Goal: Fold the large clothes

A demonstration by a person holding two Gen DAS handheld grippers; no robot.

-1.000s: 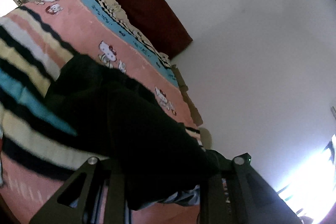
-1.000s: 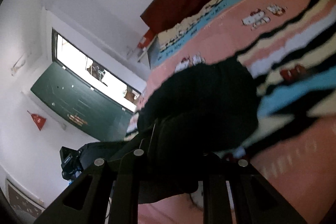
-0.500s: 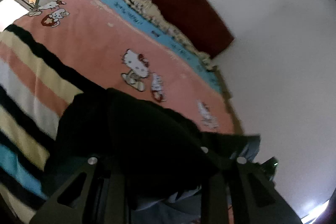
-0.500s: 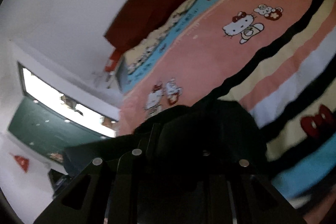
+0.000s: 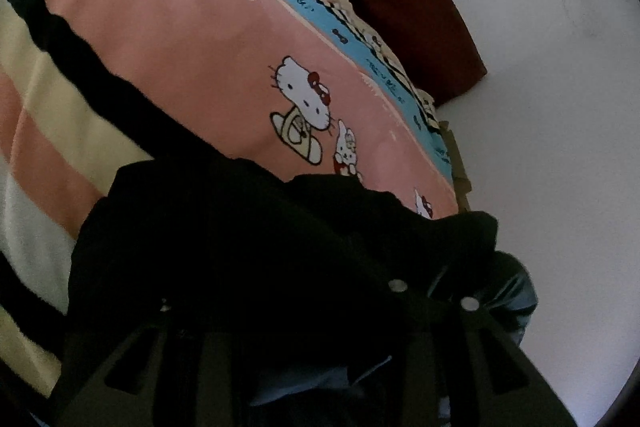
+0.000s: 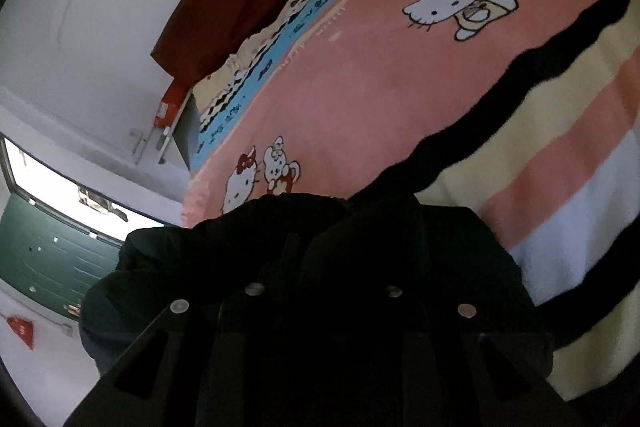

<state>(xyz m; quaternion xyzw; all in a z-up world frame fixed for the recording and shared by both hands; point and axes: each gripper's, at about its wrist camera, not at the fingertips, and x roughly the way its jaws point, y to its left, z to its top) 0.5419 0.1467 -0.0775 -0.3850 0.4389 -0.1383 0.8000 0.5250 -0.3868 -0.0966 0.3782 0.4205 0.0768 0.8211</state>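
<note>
Black garment bunched over left gripper and right gripper (fingertips buried); grip state cannot tell. Pink cartoon blanket beneath.

blue stripe on the blanket: you've got dark cursive writing running along it, way too small and smeared to read
same blue stripe from your right wrist: more of that script, still can't make out a word
red box by the far wall: pale label on it, unreadable
red pennant on the wall: no legible characters
</note>
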